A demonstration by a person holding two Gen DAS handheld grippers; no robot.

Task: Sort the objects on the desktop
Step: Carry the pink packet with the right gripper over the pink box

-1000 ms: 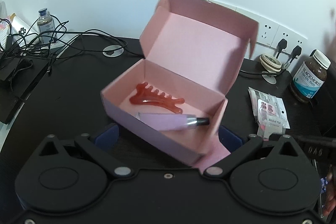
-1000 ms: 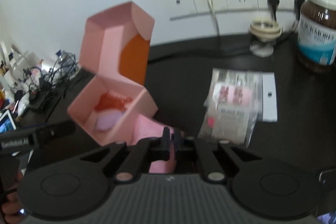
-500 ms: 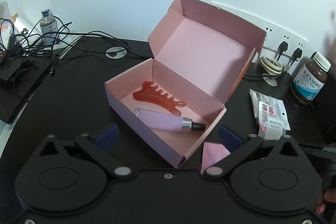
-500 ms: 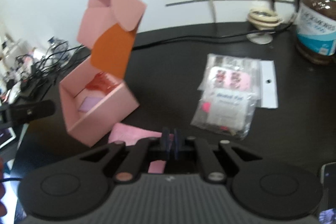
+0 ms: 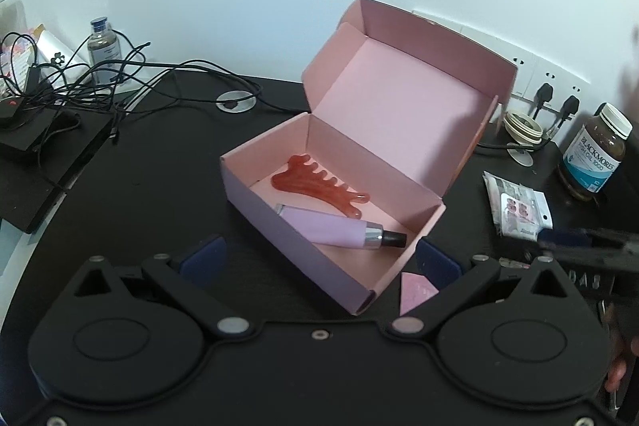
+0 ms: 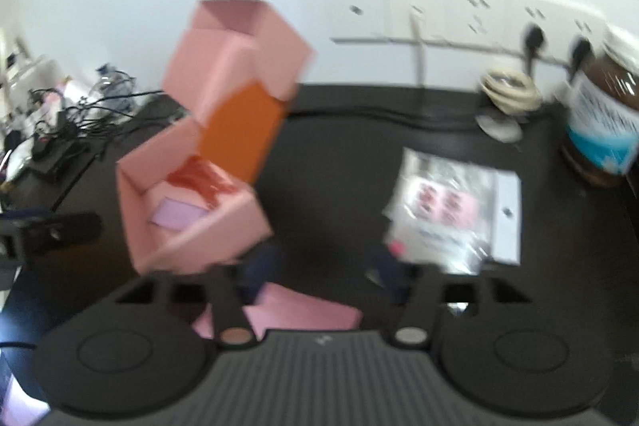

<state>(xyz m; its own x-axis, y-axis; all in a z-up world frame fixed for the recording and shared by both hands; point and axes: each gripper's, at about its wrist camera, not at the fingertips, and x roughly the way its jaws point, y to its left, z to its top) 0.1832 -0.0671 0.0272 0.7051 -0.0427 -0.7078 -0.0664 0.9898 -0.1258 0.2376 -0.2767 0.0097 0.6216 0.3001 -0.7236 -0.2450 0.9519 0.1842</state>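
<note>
Since a second ago the right gripper (image 6: 323, 266) lets go, jaws opening, empty; the flat pink paper sachet (image 6: 303, 310) lies beside the open pink cardboard box (image 5: 335, 186). Light, floppy: pinch an edge. Left gripper (image 5: 319, 262) stands apart, empty.

Left wrist view looked down at a slant across the black desk (image 5: 131, 194), close on the open pink box (image 5: 331, 210). Right wrist view, blurred, faced the wall sockets (image 6: 475, 14) from beside it. Shared: box, brown jar (image 5: 593, 154), packets (image 6: 447, 210).
</note>
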